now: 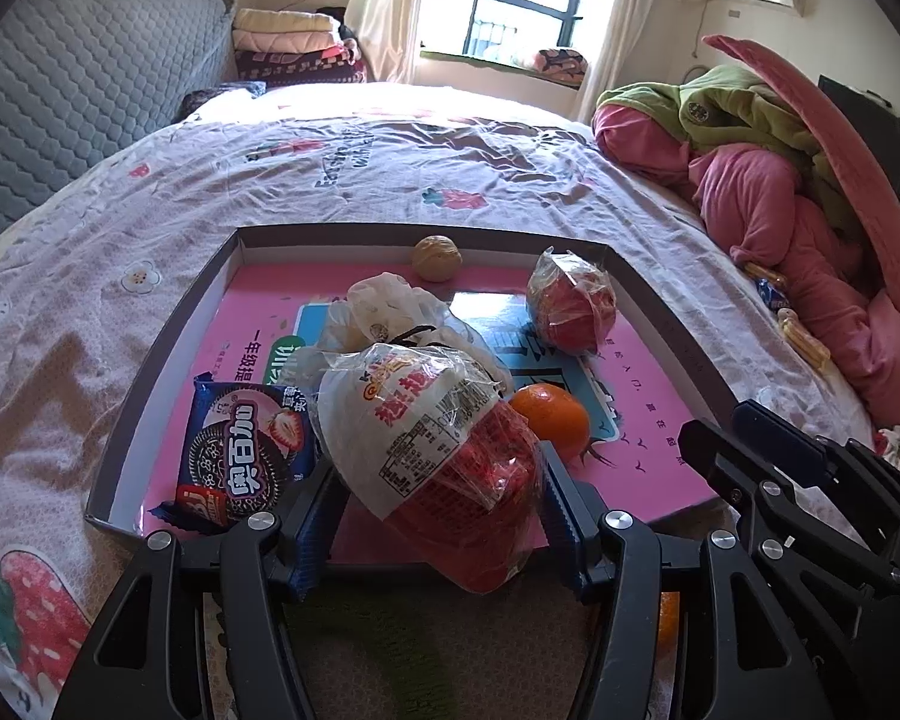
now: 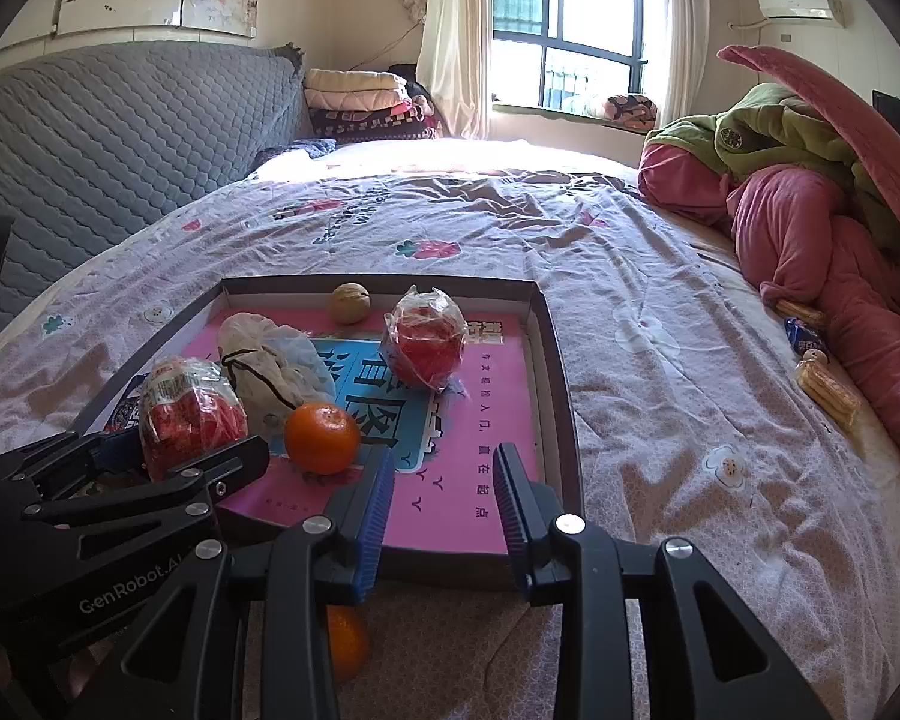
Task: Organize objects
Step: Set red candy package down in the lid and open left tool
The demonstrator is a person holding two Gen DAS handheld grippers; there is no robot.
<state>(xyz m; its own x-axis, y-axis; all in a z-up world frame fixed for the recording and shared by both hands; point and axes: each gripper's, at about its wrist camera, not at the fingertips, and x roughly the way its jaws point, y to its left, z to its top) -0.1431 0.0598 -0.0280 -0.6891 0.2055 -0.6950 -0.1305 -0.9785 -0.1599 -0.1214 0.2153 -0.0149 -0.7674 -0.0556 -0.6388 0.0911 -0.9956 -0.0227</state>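
A shallow box tray (image 1: 168,324) with a pink printed floor lies on the bed (image 1: 390,168). My left gripper (image 1: 432,516) is shut on a red-and-white snack bag (image 1: 444,438) over the tray's near edge. In the tray lie a blue Oreo pack (image 1: 240,456), an orange (image 1: 552,420), a crumpled white bag (image 1: 390,312), a wrapped red fruit (image 1: 570,306) and a walnut (image 1: 437,258). My right gripper (image 2: 444,498) is open and empty over the tray's near right part (image 2: 555,396), beside the orange (image 2: 321,438). A second orange (image 2: 348,642) lies on the bed under my right gripper.
A pink and green heap of bedding (image 2: 810,210) fills the right side. Biscuit packs (image 2: 828,390) and a blue packet (image 2: 804,336) lie beside it on the bed. A grey quilted headboard (image 2: 120,138) stands at the left, folded blankets (image 2: 360,96) behind.
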